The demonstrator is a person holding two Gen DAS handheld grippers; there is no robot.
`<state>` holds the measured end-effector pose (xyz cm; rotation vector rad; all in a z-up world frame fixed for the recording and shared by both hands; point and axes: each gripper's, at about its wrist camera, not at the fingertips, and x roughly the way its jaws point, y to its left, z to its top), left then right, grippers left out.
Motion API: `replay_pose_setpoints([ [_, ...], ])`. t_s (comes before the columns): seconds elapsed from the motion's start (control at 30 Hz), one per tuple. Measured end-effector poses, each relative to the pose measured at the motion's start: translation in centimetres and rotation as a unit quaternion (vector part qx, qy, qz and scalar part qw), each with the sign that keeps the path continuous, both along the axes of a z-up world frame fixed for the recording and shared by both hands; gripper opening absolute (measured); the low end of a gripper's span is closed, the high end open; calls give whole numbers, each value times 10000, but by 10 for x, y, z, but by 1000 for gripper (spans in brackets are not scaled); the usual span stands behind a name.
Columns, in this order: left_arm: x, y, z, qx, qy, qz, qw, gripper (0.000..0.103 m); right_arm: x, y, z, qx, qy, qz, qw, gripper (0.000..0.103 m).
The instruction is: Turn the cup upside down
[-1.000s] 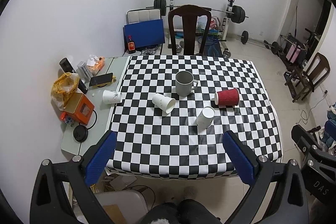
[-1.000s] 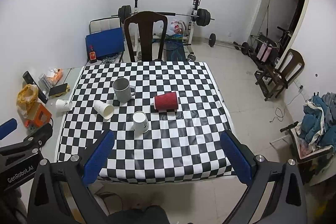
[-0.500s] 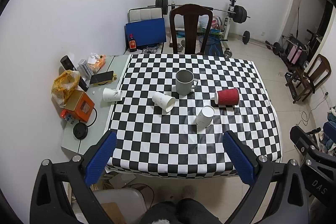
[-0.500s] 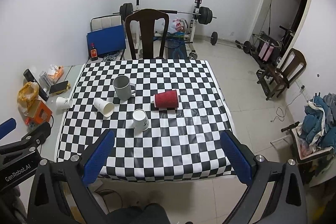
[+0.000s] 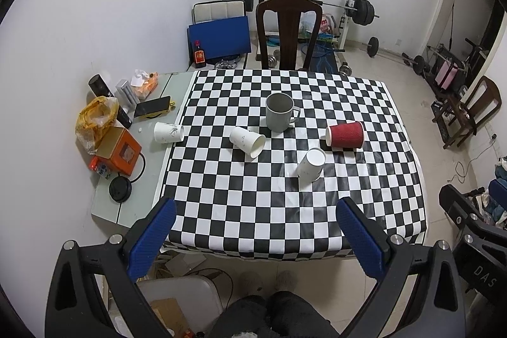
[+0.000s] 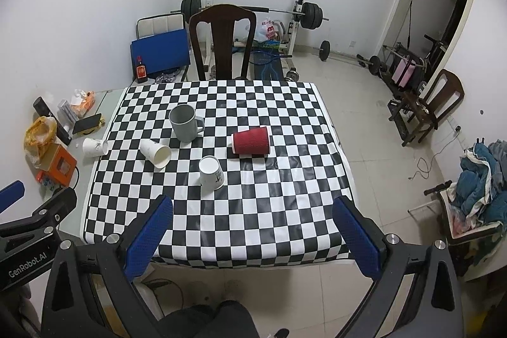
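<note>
On the checkered table [image 5: 253, 211] [image 6: 253, 211] a grey mug [image 5: 279, 112] [image 6: 184, 123] stands upright. A red ribbed paper cup [image 5: 344, 134] [image 6: 251, 140] lies on its side. A white paper cup [image 5: 247, 141] [image 6: 156, 152] lies on its side, mouth toward me. Another white paper cup [image 5: 311, 164] [image 6: 210, 173] stands upside down. A third white cup [image 5: 168, 132] [image 6: 94, 146] lies on the grey side table. My left gripper [image 5: 256, 233] and right gripper [image 6: 253, 232] are both open and empty, held high above the table's near edge.
A grey side table [image 5: 133, 205] at the left holds an orange box [image 5: 118, 151], a yellow bag, a phone [image 5: 152, 106] and a black disc. A dark wooden chair [image 5: 288, 30] stands behind the table. Weight equipment and another chair [image 6: 431, 106] fill the room behind.
Both cameras have shifted slightly, so the table sits a little lower in view. No cup has moved and both grippers stay open.
</note>
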<state>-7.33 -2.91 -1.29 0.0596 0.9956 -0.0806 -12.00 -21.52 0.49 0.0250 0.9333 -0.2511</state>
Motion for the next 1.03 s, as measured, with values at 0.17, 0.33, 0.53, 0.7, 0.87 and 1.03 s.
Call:
replay_pose_setpoints([
  [0.17, 1, 0, 0, -7, -8, 10, 10000, 103, 1, 0, 0, -7, 0, -7, 10000, 102],
  [0.33, 3, -2, 1, -2, -10, 22, 10000, 103, 1, 0, -1, 1, 16, -10, 10000, 102],
  [0.53, 4, -3, 1, -5, 3, 35, 10000, 103, 2, 0, 0, 2, 33, -17, 10000, 102],
  [0.7, 4, -3, 1, -6, 16, 52, 10000, 103, 2, 0, -1, 15, 56, -14, 10000, 102],
  [0.87, 6, -3, 1, 5, 21, 65, 10000, 103, 4, 0, 0, 15, 69, -8, 10000, 102],
  [1.03, 6, -3, 0, 31, 33, 93, 9999, 103, 4, 1, -1, 27, 91, -11, 10000, 102],
])
